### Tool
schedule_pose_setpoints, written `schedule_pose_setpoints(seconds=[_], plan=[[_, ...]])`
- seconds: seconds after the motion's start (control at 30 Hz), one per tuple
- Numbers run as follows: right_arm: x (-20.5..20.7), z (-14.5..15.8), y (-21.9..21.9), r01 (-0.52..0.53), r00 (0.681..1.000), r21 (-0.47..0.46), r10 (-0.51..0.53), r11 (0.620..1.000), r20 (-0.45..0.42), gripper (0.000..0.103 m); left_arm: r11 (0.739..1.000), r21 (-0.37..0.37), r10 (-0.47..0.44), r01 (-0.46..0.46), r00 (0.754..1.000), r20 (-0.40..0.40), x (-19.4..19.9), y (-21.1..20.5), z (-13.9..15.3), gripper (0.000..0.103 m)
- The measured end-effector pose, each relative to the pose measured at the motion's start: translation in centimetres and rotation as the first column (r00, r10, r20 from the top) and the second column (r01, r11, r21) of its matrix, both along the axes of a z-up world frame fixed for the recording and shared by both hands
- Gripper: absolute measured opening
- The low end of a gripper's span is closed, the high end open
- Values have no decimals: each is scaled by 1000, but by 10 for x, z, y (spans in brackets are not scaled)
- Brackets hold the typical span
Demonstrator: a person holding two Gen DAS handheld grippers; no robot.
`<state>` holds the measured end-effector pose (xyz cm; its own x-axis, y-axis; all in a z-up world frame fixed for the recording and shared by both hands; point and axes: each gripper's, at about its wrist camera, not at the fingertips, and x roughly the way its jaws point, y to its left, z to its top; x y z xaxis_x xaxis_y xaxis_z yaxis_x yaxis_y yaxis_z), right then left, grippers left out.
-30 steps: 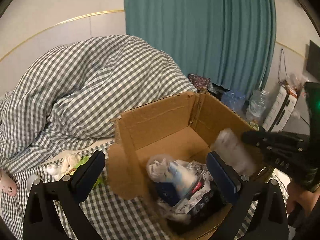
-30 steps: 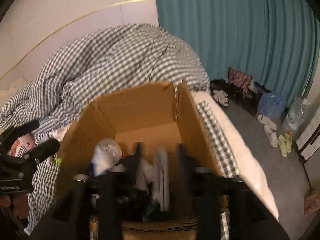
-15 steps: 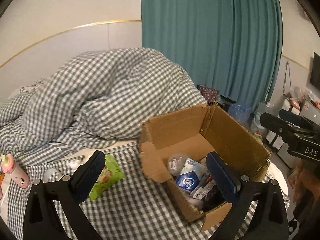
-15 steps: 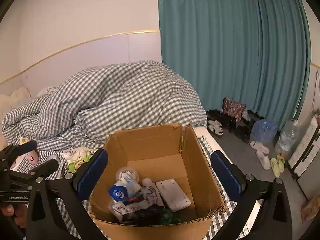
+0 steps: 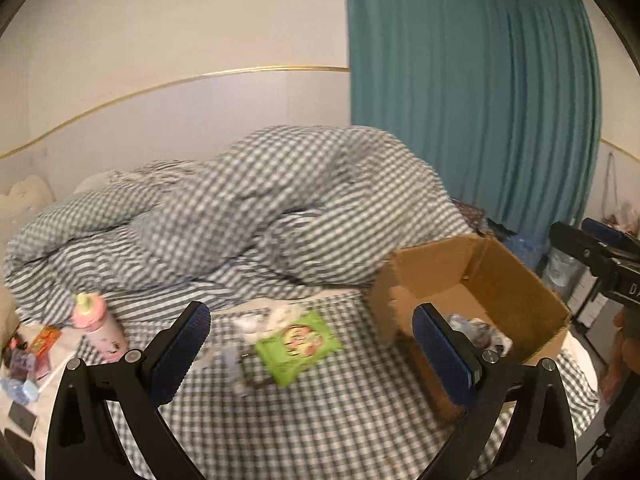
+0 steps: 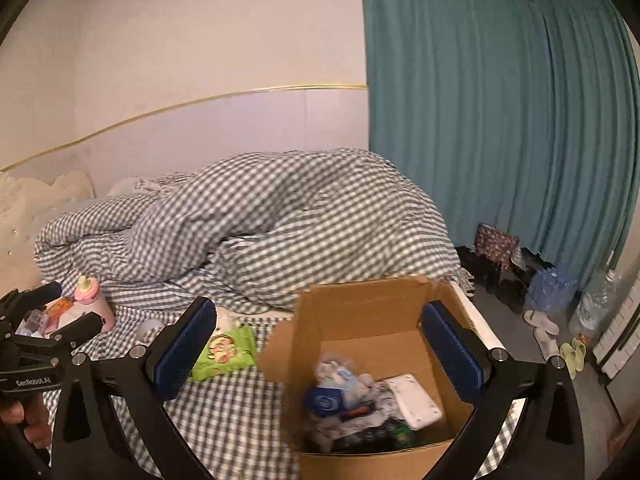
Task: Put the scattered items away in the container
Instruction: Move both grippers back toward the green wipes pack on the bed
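An open cardboard box (image 6: 360, 304) stands on the checked bed sheet and holds several items, among them a flat white device (image 6: 416, 396) and a blue packet (image 6: 324, 400). My right gripper (image 6: 320, 350) hangs open above the box's near left side, with nothing between its blue pads (image 6: 186, 348). My left gripper (image 5: 312, 344) is open too and empty. It looks down on a green packet (image 5: 298, 340) lying on the sheet left of the box (image 5: 468, 280). A pink bottle (image 5: 98, 326) stands further left.
A bunched checked duvet (image 6: 260, 220) fills the bed behind the box. Small packets (image 5: 28, 356) lie at the bed's left edge. A teal curtain (image 6: 480, 120), shoes and water bottles (image 6: 552, 284) are on the right, beyond the bed's edge.
The right gripper opened and the white device now lies in the box. Both grippers drew back and rose. The left view swung left, bringing the green packet and pink bottle into sight.
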<state>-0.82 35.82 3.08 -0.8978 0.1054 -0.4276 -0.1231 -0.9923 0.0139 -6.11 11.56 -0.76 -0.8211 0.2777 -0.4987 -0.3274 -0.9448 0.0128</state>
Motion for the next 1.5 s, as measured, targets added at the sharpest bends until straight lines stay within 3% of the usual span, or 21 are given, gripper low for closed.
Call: schedule_pose_setpoints(seconds=[0.4, 0.7, 1.03, 1.5], plan=[[-13, 7, -91, -131, 991, 23, 131, 991, 10, 103, 984, 34, 177, -177, 984, -5, 13, -117, 7, 103], [-28, 4, -144, -211, 977, 70, 209, 975, 36, 103, 961, 57, 271, -271, 962, 2, 14, -178, 6, 103], [-54, -24, -161, -243, 966, 74, 234, 967, 107, 103, 959, 40, 280, -282, 959, 46, -14, -190, -22, 103], [-119, -101, -157, -267, 931, 36, 247, 963, 270, 103, 958, -17, 283, -285, 942, 182, -97, -181, -103, 103]])
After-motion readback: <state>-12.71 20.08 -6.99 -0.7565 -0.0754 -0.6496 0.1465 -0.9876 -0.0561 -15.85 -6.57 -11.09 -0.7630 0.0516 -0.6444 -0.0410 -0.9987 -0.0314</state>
